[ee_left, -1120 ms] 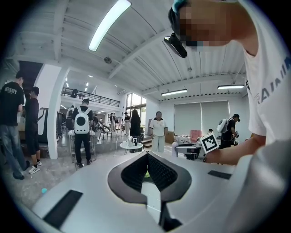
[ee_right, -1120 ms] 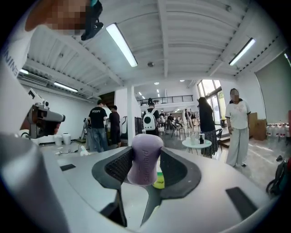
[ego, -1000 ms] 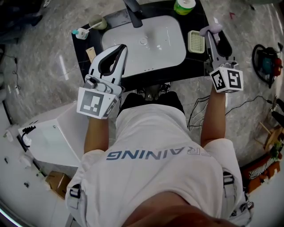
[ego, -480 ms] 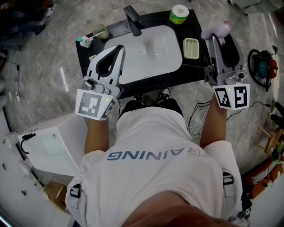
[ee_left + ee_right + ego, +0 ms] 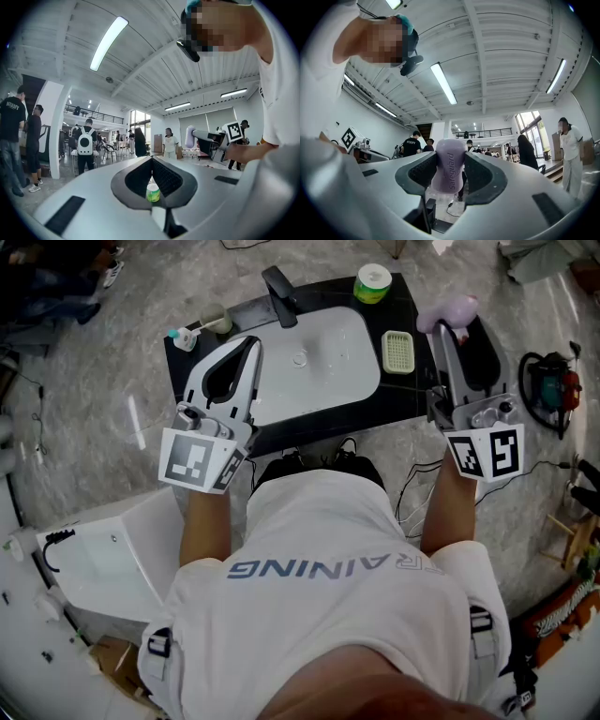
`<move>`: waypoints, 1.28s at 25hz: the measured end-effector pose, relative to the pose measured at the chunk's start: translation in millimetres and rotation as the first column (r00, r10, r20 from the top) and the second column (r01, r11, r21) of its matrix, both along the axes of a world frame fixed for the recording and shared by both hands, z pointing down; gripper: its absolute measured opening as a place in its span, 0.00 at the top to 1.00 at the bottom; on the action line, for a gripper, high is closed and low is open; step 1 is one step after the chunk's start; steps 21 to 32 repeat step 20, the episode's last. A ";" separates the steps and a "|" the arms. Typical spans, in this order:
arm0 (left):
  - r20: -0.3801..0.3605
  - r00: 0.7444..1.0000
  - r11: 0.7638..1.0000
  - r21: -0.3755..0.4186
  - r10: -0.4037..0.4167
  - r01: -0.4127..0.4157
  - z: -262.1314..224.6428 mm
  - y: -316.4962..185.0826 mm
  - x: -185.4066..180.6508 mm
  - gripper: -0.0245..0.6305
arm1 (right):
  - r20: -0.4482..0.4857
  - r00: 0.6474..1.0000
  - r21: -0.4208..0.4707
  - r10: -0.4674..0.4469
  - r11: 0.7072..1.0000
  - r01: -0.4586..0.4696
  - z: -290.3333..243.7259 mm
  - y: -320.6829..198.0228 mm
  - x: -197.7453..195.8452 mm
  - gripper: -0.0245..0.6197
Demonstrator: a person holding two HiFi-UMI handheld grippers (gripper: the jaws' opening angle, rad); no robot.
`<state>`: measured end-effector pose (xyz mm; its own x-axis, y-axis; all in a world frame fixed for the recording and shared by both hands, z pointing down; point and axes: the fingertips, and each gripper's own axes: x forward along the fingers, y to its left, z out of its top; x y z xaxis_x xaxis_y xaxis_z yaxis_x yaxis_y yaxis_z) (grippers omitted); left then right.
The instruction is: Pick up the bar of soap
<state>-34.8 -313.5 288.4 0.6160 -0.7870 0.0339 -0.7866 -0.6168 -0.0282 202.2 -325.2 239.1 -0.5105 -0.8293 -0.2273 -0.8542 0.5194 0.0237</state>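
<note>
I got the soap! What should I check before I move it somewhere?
1. Soap pinched between both jaws of the right hand-held gripper: ok.
2. Soap up in the air, off the black counter: ok.
3. Soap sitting straight in the jaws: ok, it stands upright between them.
4. Soap dish empty, if that is where the soap goes next: ok.
5. Left hand-held gripper shut, holding nothing, away from the soap over the sink's near side: ok.
6. Soap wet or slippery, so it might slide out: cannot tell.
</note>
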 end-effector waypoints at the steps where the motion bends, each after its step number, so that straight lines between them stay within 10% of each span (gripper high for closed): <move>1: 0.000 1.000 1.000 0.001 0.002 -0.002 -0.7 0.7 0.8 0.96 | 0.002 1.000 0.002 0.001 1.000 -0.001 -1.2 1.0 0.3 0.66; 32: 0.008 1.000 1.000 -0.002 0.009 -0.009 2.5 2.2 3.5 0.96 | 0.035 0.999 0.043 -0.011 0.999 0.010 -17.0 6.4 3.9 0.66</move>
